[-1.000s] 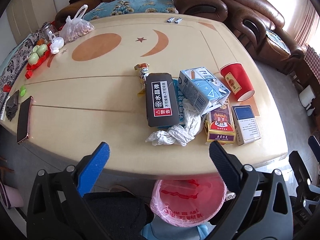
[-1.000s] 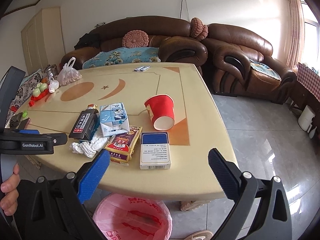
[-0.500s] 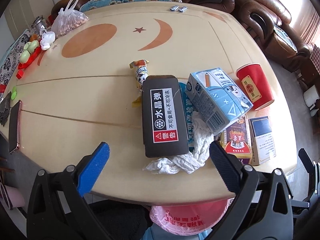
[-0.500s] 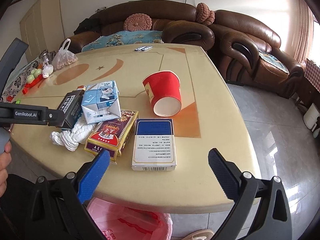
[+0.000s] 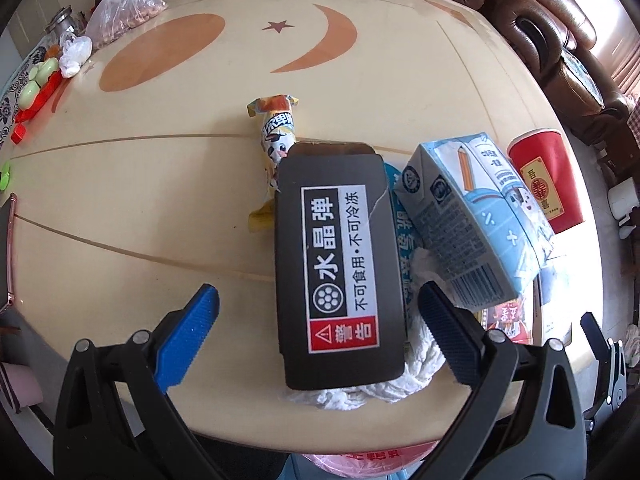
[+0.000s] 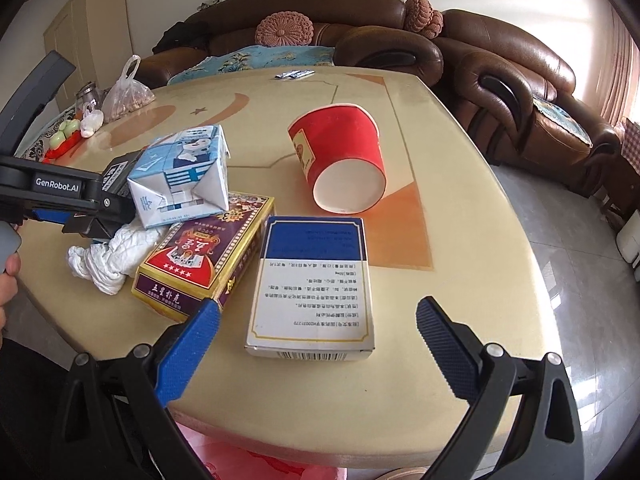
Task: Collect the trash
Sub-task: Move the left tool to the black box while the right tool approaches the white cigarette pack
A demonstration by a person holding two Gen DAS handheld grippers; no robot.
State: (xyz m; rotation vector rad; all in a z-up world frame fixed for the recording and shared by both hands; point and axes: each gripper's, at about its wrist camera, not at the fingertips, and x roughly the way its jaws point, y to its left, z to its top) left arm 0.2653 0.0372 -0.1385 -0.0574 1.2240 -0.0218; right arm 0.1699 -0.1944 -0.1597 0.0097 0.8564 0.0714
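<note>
A pile of trash lies near the table's front edge. In the left wrist view my left gripper [image 5: 318,308] is open, its fingers either side of a black box [image 5: 338,264] that lies on crumpled white tissue [image 5: 380,384]. A light blue carton [image 5: 472,220] and a snack wrapper [image 5: 276,132] lie beside it. In the right wrist view my right gripper [image 6: 318,320] is open around the near end of a blue-and-white box [image 6: 312,284]. A red-and-purple card box [image 6: 200,256], a tipped red paper cup [image 6: 340,160] and the carton [image 6: 184,176] are close by.
A pink-lined trash bin [image 6: 256,464] stands under the table's front edge. On the far left of the table [image 5: 140,200] are a plastic bag [image 5: 120,12], green and red items [image 5: 36,84] and a phone [image 5: 6,252]. Brown leather sofas [image 6: 500,60] stand behind.
Both grippers have moved forward and down towards the table. The left now straddles the black box; the right now straddles the blue-and-white box. Both stay open.
</note>
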